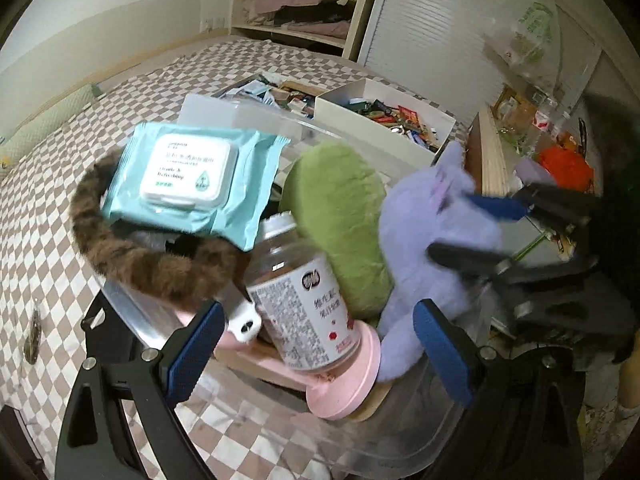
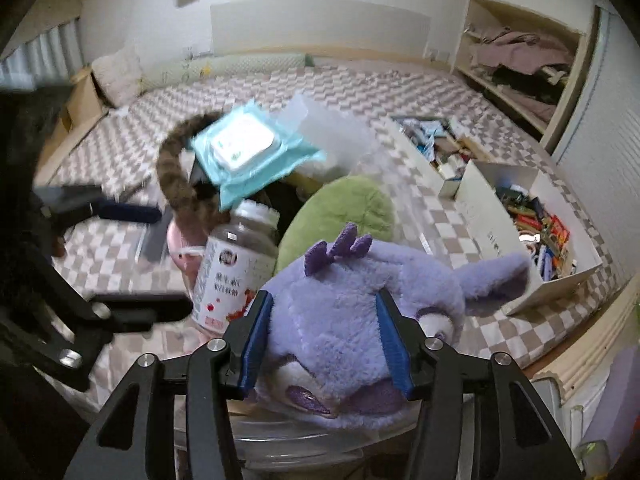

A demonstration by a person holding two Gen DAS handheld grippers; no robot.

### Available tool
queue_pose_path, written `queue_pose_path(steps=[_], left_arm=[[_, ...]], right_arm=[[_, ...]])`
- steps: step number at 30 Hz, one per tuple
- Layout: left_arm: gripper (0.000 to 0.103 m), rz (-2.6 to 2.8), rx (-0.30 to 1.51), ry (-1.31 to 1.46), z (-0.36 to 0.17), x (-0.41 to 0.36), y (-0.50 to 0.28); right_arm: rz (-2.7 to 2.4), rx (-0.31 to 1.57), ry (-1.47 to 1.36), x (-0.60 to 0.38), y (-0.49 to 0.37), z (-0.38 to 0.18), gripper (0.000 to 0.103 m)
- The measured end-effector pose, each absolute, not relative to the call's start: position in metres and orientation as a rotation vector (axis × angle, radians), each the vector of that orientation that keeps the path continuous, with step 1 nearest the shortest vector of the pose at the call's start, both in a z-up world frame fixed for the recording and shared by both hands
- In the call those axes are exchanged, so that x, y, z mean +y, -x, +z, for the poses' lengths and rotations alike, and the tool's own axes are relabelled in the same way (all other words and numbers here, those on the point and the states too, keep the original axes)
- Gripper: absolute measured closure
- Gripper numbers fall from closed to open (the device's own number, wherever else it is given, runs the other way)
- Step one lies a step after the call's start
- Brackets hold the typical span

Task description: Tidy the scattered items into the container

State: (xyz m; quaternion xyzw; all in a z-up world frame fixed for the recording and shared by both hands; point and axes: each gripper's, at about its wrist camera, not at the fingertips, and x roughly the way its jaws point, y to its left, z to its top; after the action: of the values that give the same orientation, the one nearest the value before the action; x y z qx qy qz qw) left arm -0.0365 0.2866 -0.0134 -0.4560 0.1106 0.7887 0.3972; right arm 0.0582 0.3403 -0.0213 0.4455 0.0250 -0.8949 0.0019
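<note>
Right claw (image 2: 322, 338) grips purple plush toy (image 2: 352, 304) between its blue pads; left claw (image 1: 320, 354) gapes wide, empty, bottle (image 1: 304, 300) and green plush (image 1: 340, 220) just ahead inside clear container (image 1: 400, 436)

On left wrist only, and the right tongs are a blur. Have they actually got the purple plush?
Observer: Yes. The right wrist view shows the right tongs with both blue pads pressed into the purple plush, one on each side of its head.
Operator: Which way is it facing?
Observer: Its face points to that view's lower right. An eye shows beside the right-hand pad, and the dark purple tuft is on top.
Operator: Are my left tongs on anything?
Observer: No. From that side the left tongs, though blurred, stand open left of the bottle, gripping nothing.
</note>
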Motion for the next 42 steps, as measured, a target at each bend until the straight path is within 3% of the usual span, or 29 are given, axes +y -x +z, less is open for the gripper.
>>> queue_pose_path(steps=[3,12,14,42], left_arm=[[0.008,2.006,0.31,1.152,-0.014,0.283,0.031],[0.006,2.048,0.295,1.094,-0.005,0.271,0.026],[0.006,2.061,0.302,1.082,-0.003,0.269,0.025],[0.004,2.234,0.198,0.987,0.035,0.194,-0.001]], right_arm=[[-2.819,0.09,-1.383,0.336,-0.064,-0.003,0.005],[-2.757,0.046,-1.443,0.33,-0.067,0.019,0.005],[-2.763,0.072,-1.451,0.326,-0.069,0.022,0.0],[-2.834,0.047,-1.341,0.288,-0.097,0.028,0.0]])
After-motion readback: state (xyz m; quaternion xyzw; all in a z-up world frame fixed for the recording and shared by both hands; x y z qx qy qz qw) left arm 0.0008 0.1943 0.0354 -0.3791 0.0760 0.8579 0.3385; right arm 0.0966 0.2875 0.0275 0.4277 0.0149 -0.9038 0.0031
